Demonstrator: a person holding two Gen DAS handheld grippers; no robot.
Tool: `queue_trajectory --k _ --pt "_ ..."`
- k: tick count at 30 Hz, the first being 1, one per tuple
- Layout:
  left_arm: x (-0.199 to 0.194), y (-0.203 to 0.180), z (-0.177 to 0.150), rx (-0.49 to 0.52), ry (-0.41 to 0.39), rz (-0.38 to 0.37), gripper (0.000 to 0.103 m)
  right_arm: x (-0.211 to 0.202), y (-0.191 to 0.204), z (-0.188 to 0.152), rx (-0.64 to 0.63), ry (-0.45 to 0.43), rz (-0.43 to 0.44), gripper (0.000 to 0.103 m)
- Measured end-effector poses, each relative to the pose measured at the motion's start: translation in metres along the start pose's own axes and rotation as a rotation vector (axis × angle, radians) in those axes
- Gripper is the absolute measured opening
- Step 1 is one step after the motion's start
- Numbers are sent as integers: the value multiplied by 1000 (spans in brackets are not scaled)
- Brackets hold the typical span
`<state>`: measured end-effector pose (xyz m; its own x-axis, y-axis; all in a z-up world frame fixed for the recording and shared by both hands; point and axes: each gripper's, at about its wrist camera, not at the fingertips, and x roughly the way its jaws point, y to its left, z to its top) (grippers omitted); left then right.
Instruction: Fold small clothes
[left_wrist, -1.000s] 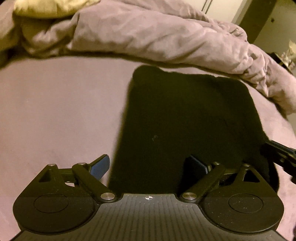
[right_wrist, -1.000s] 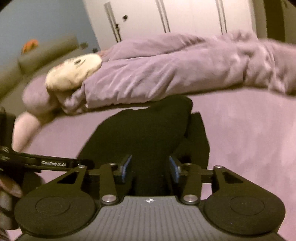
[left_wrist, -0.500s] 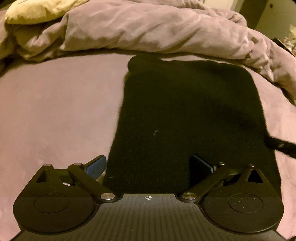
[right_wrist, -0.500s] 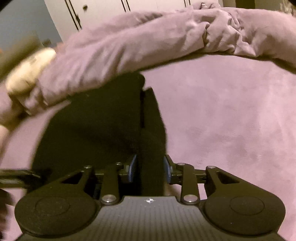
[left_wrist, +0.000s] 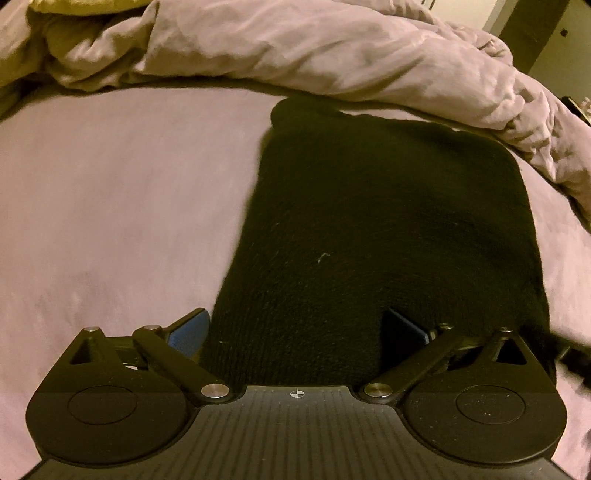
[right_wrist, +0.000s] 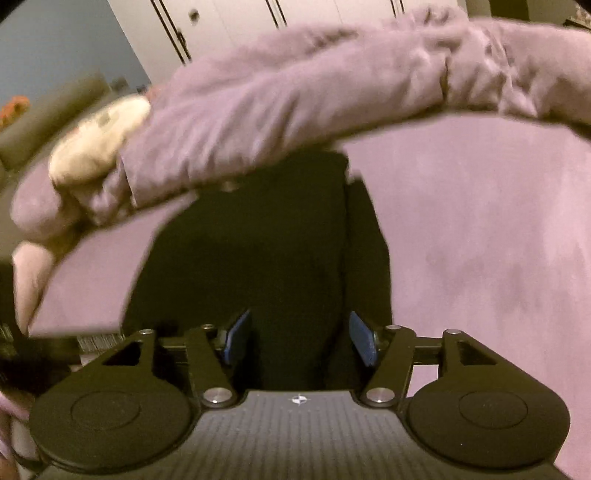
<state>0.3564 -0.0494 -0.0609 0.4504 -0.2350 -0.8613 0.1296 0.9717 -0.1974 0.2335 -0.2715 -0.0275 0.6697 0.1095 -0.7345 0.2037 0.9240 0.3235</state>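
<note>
A black knitted garment (left_wrist: 388, 229) lies flat on the mauve bed sheet (left_wrist: 110, 206), folded into a rough rectangle. My left gripper (left_wrist: 295, 328) is open, its blue-padded fingers wide apart over the garment's near edge. In the right wrist view the same garment (right_wrist: 266, 240) runs away from me, with a folded layer edge along its right side. My right gripper (right_wrist: 299, 336) is open, and its fingers straddle the garment's near end without pinching it.
A crumpled mauve duvet (left_wrist: 314, 48) is heaped along the far side of the bed, just behind the garment. A cream pillow or soft toy (right_wrist: 96, 140) lies at the left. White wardrobe doors (right_wrist: 258, 22) stand behind the bed.
My right gripper has opened and let go of the garment's edge, and the garment now lies flat. My left gripper stayed open and moved slightly closer over the near edge.
</note>
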Motion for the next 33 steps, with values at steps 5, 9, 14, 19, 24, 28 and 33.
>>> queue_trajectory --k 5,9,14,19,24,28,33 --pt "-5 2 -4 -6 -16 -2 103 -2 -2 -11 19 -10 82 34" --pt "-18 7 -9 -33 -42 -16 103 -7 14 -16 -67 -26 66 34" --pt "-31 5 -25 -22 -91 -35 103 -3 18 -24 -136 -29 65 34" --pt "-38 3 -49 54 -183 -45 103 -15 12 -30 -208 -149 -14 22" --pt "-40 3 -82 114 -264 -11 103 -8 2 -46 -217 -224 -39 32" --pt "-57 7 -111 111 -270 27 103 -19 -5 -52 -167 -253 -48 46" --pt "-103 2 -146 164 -257 83 103 -72 8 -86 -144 -289 -233 79"
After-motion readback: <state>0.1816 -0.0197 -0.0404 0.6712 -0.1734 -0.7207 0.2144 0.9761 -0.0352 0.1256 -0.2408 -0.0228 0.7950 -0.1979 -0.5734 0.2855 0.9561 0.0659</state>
